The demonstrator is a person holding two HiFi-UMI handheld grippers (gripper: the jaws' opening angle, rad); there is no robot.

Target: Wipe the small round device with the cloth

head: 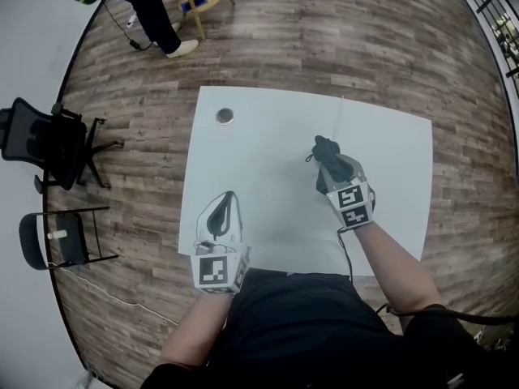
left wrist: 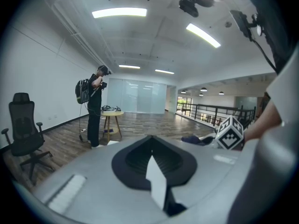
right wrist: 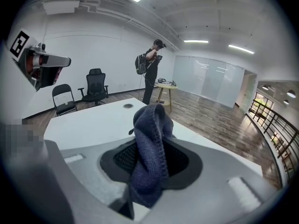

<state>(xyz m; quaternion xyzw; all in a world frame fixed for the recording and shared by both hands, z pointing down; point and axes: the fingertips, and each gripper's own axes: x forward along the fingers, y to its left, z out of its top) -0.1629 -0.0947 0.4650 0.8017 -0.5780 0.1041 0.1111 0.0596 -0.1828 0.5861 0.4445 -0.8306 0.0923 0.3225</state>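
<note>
Cloth [right wrist: 150, 148] clamped in your right tool [head: 329, 165], forearm extended over desk [head: 389, 160]; left tool [head: 229, 198] closed, empty, lower left; round device [head: 225, 116] upper left.

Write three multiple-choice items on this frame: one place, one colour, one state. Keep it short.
1. Where does the small round device lie?
A. near the far left corner of the table
B. at its near right edge
C. at its middle

2. What colour is the cloth?
A. white
B. dark blue
C. red

3. How does the right gripper stand?
A. open and empty
B. shut on the cloth
C. shut on the device

Answers:
1 A: the head view shows the device alone by the far left corner.
2 B: the right gripper view shows dark blue knit fabric.
3 B: in that view the cloth is pinched between the jaws and stands up out of them.
</note>
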